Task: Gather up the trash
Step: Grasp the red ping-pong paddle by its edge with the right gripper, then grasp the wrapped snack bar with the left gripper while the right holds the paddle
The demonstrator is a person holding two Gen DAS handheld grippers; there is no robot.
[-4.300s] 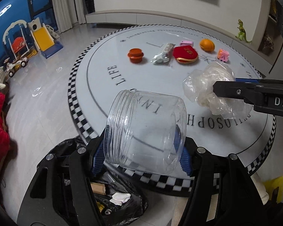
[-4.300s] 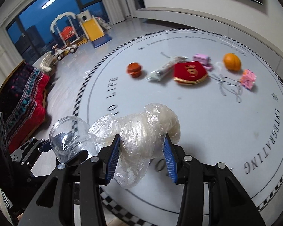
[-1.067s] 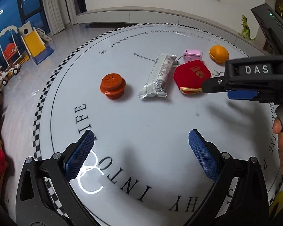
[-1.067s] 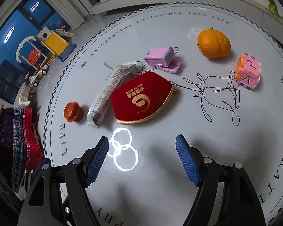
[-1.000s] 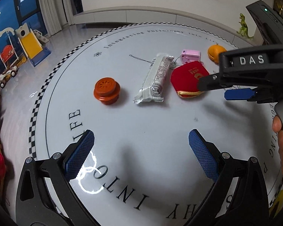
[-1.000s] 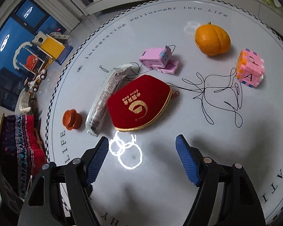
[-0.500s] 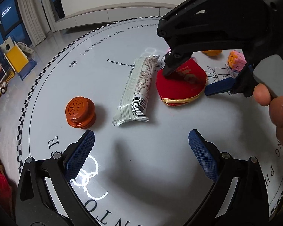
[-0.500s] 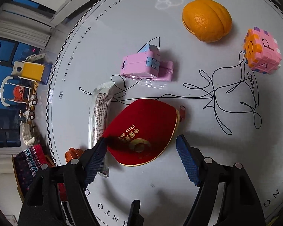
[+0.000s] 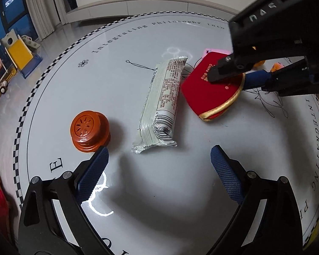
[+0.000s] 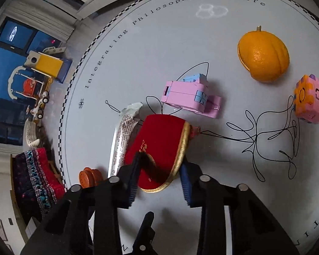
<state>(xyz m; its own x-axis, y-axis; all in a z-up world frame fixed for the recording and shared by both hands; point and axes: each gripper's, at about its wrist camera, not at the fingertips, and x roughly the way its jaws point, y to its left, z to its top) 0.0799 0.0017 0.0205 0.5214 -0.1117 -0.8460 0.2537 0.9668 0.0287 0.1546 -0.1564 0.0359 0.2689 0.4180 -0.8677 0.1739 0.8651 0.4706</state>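
Red pouch (image 10: 159, 146) sits between my closing right jaws, pads pinching its edges; it may slip, being soft. My left jaws stay open near the wrapper (image 9: 162, 104).

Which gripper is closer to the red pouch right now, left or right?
Right. The right gripper is closing around the red pouch, which sits between its fingers. The left gripper hovers open short of it, facing the silver wrapper.

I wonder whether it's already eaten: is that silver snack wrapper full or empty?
Cannot tell. The silver snack wrapper lies flat on the table, both ends crimped shut and the body looking plump, but its contents are hidden.
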